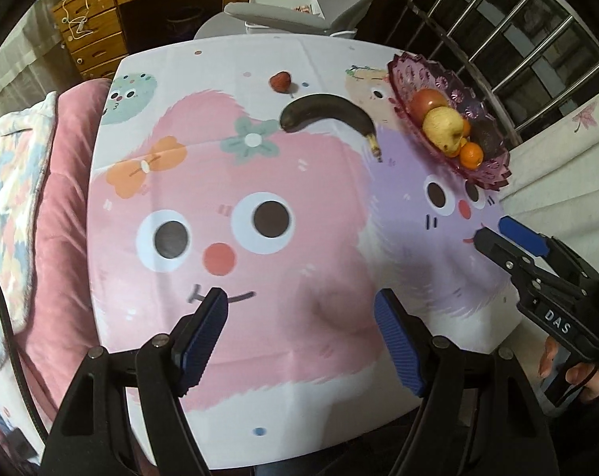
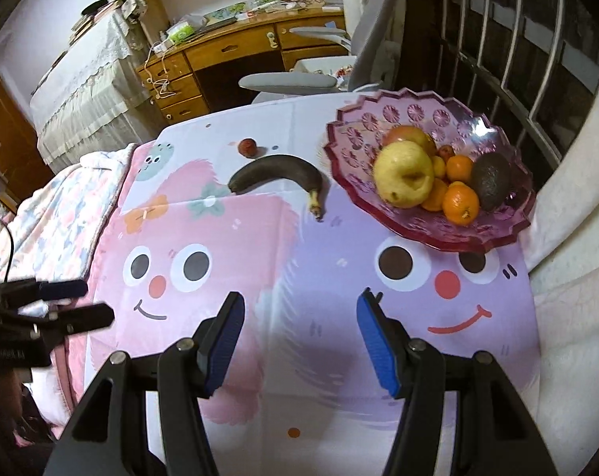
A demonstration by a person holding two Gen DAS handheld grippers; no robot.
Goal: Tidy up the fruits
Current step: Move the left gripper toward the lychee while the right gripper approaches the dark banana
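Two fruits lie outside the scalloped pink glass bowl [image 2: 498, 238]: with both empty grippers [image 1: 299, 337] [image 2: 299, 341] apart, clamp the blackened curved banana [image 2: 275, 172] mid-body, beside the small red fruit [image 2: 247, 146].

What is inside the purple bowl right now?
The purple bowl holds a yellow apple, a red apple behind it, oranges and an avocado. Fruit beneath the pile is covered.
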